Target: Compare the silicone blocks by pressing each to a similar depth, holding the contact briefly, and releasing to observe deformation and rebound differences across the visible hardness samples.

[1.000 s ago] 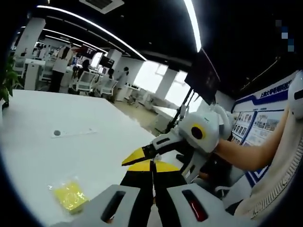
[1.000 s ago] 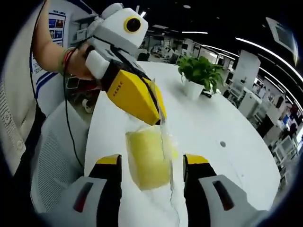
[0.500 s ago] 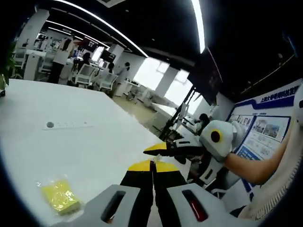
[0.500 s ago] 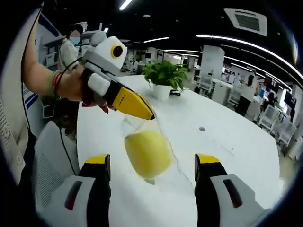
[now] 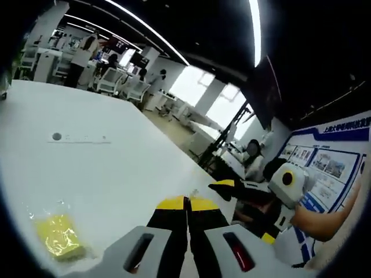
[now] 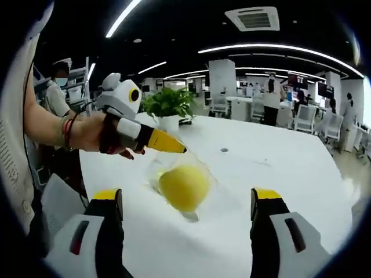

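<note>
left gripper (image 6: 184,151): jaws pressed together on the top corner of a clear bag (image 6: 200,174); in the left gripper view the yellow tips (image 5: 186,204) meet with a scrap of film between them, so the bag hangs by that pinch.
right gripper (image 6: 185,200): jaws spread wide, one on each side of the hanging bag and touching nothing; it looks set to close in for a press.
bagged block (image 6: 184,186): a yellow silicone sample inside the clear bag, lifted above the white table (image 6: 278,174) and centred between the right jaws, probably so both pads can reach it.
second sample (image 5: 57,236): another yellow block in its own bag lies flat on the table, well apart, waiting its turn.
stage: judging by the gap, the squeeze has not begun.
risk: the thin film could slip from the pinch.
</note>
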A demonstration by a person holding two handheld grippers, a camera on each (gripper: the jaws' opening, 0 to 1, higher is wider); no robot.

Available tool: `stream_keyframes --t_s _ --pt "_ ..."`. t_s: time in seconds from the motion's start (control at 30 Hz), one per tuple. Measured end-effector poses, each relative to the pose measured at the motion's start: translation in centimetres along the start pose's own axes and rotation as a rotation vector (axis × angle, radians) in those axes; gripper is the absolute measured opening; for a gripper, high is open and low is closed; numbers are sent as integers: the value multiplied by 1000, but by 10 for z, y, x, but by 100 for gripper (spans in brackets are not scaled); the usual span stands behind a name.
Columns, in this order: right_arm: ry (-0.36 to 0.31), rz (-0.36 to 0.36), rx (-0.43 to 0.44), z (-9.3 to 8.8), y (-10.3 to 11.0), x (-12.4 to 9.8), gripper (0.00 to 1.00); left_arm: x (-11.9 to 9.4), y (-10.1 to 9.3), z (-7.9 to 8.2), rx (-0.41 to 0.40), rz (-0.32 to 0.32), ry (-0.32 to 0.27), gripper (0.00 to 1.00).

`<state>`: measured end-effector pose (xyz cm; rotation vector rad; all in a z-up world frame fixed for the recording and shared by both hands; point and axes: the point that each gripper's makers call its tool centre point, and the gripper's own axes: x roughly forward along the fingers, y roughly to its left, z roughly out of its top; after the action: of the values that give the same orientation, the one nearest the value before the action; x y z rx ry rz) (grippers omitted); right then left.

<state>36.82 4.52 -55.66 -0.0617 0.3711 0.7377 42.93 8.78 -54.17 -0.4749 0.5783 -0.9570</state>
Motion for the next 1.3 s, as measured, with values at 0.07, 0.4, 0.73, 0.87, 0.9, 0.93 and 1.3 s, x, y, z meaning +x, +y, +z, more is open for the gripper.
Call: stream_keyframes --t_s 0.07,0.4,0.73,0.87,0.9,0.93,1.3 --pt "20 4 35 -8 0 -3 86 5 4 -2 10 5 1 0" --pt "53 -20 79 -29 -10 -14 84 36 36 -13 3 36 54 0" --pt "78 -41 109 -42 -20 -18 81 53 79 -3 -131 95 -21 0" --pt "84 -45 117 -46 -22 -18 80 58 99 -1 -165 130 -35 0" --pt "91 -46 118 -48 -22 -18 80 59 102 -1 -168 135 -38 0" --pt "109 -47 114 -52 -23 -18 79 61 107 -1 -161 146 -37 0" --pt "127 -28 140 -62 -20 -15 76 74 149 -29 -233 253 2 0"
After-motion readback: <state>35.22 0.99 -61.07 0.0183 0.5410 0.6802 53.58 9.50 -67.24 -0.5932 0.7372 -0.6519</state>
